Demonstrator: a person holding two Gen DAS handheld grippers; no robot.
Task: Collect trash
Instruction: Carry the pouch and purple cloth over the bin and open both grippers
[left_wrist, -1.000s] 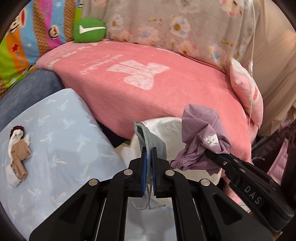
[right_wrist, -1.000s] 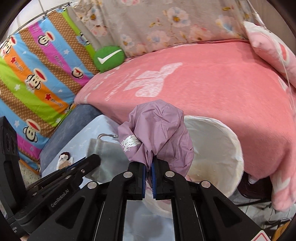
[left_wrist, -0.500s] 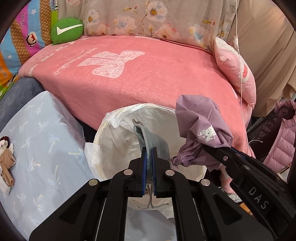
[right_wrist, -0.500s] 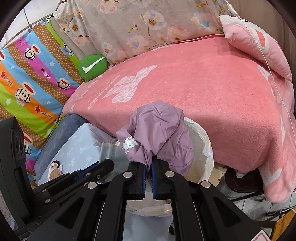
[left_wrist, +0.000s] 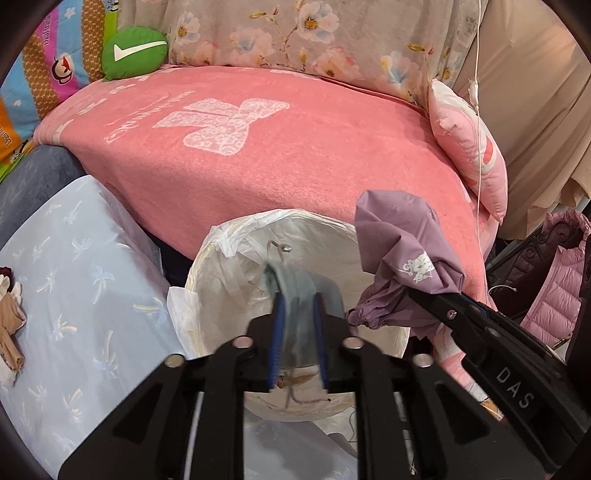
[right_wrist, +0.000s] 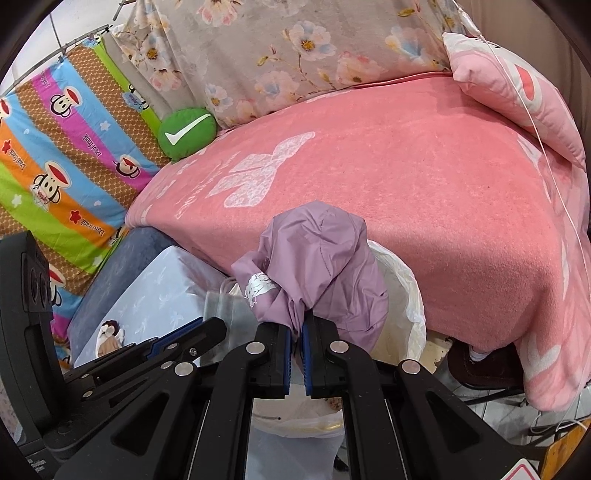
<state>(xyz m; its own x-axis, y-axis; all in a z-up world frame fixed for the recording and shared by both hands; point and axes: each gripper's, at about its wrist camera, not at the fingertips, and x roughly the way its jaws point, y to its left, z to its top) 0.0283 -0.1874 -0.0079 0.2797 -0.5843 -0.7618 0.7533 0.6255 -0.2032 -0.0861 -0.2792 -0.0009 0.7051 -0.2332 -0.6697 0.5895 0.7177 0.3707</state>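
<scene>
A grey face mask (left_wrist: 299, 295) hangs lengthwise over the white-lined trash bin (left_wrist: 207, 295), between the parted fingers of the left claw (left_wrist: 297, 332), apparently loose. Right of it, the right claw (right_wrist: 295, 341) is clamped on a crumpled purple bag (right_wrist: 317, 273). Beyond lies the pink-blanketed bed (left_wrist: 258, 155); a pale blue sheet (left_wrist: 81, 295) is left.

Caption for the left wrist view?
Left gripper, fingers apart, releasing a grey mask over the lined bin; right gripper holds purple cloth.

left wrist: looks down its tongs, close over bin (left_wrist: 295, 236) | right wrist: same, from right | shared: bin, bed (right_wrist: 424, 192)
</scene>
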